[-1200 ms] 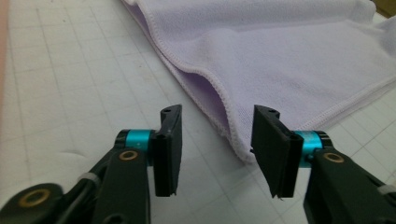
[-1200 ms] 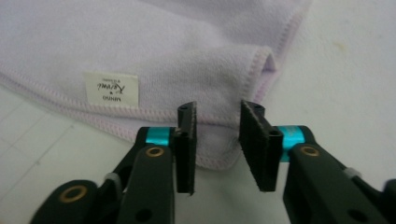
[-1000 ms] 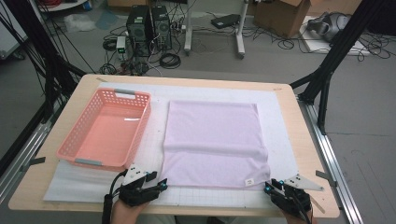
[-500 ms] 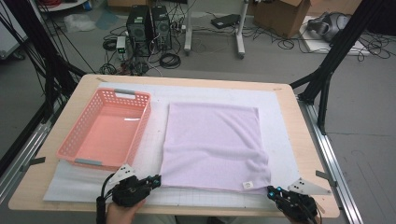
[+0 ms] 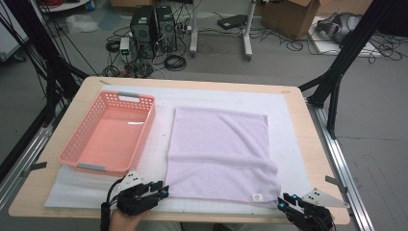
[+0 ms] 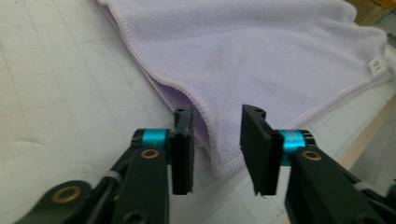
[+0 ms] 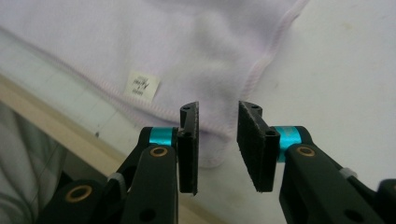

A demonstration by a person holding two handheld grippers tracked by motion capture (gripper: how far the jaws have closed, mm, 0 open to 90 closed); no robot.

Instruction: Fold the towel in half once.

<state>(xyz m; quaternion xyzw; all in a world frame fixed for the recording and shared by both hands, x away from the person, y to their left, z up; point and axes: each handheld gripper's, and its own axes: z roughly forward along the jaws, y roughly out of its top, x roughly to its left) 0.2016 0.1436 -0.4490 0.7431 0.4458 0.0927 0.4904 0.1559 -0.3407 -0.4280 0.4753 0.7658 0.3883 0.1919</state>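
A lilac towel [image 5: 219, 149], folded, lies flat on the white mat with its label [image 5: 257, 196] at the near right corner. My left gripper [image 5: 161, 191] is at the towel's near left corner. In the left gripper view the left gripper [image 6: 217, 140] has just been opening, and the towel's hemmed corner [image 6: 219, 154] lies loose between its jaws, pads clear of it. My right gripper [image 5: 284, 199] is at the near right corner. The right gripper [image 7: 217, 135] has also just been opening, with the towel corner [image 7: 212, 154] between its jaws and not pressed.
A pink plastic basket [image 5: 91, 167] stands to the left of the towel, with nothing in it. The white mat [image 5: 159, 144] covers most of the wooden table [image 5: 310, 144]. Both grippers sit at the table's near edge, and the label [image 7: 142, 85] lies beside the right jaws.
The right gripper has shifted slightly to the right and toward the table's near edge. The left gripper and the towel sit much as before.
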